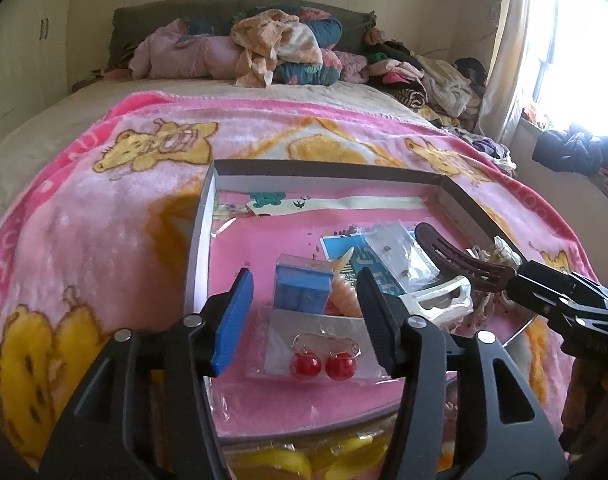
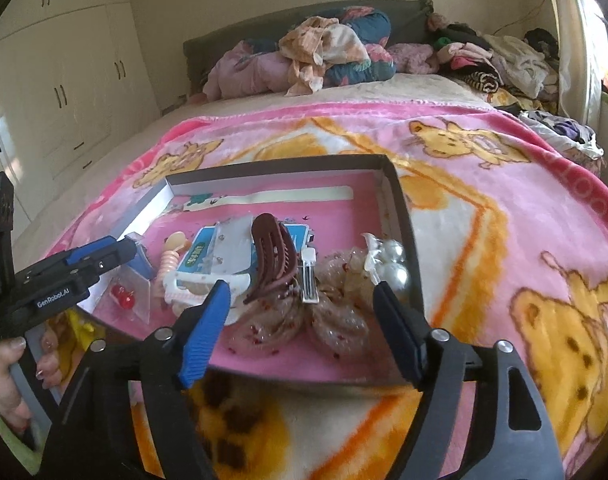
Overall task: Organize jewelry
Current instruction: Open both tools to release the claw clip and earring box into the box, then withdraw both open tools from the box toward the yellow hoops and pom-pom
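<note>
A shallow box [image 1: 202,216] [image 2: 399,216] with a pink lining lies on the bed and holds jewelry and hair items. My left gripper [image 1: 305,300] is open above its near left part, over a packet of red ball earrings [image 1: 323,364] [image 2: 122,296] and a small blue box [image 1: 302,284]. My right gripper [image 2: 300,312] is open above the near right part, over sheer beaded scrunchies [image 2: 335,324]. A brown hair claw [image 1: 459,260] [image 2: 272,252], a white claw [image 1: 439,300] [image 2: 200,284] and silver baubles [image 2: 391,260] lie between. The right gripper shows at the left wrist view's right edge [image 1: 563,296].
The box rests on a pink bear-print blanket [image 1: 104,220] [image 2: 503,200]. Pillows and piled clothes [image 1: 264,52] sit at the headboard. A wardrobe [image 2: 56,92] stands left, a window with curtain [image 1: 563,40] right. Something yellow [image 1: 288,460] lies below the box's near edge.
</note>
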Demonstrator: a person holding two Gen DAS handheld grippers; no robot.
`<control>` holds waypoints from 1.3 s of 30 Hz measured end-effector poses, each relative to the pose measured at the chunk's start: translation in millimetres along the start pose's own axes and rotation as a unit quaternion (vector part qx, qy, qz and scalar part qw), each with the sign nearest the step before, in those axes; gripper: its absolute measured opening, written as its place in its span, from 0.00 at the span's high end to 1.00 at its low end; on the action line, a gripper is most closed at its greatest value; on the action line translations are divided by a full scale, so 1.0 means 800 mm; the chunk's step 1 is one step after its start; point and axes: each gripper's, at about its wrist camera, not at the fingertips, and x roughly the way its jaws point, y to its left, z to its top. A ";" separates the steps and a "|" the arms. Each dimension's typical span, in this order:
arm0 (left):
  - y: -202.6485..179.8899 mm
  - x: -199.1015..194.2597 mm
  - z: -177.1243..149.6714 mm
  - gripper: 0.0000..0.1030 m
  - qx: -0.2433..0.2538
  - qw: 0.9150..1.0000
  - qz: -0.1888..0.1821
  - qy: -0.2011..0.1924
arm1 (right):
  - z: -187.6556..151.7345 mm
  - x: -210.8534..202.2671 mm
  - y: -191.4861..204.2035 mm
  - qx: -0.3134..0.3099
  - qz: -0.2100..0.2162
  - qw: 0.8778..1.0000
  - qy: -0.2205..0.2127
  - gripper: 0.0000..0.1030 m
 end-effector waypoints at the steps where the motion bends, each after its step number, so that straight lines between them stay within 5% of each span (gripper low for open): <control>1: -0.001 -0.003 -0.001 0.48 0.000 1.000 0.000 -0.002 | -0.001 -0.003 0.000 -0.001 -0.001 1.000 -0.002 0.27; 16: -0.008 -0.056 -0.017 0.12 0.001 0.999 0.017 -0.043 | -0.021 -0.052 0.021 -0.031 0.006 0.999 -0.030 0.20; 39: 0.008 -0.075 -0.061 0.11 0.009 0.999 0.044 -0.001 | -0.049 -0.055 0.072 -0.074 0.042 0.996 -0.009 0.20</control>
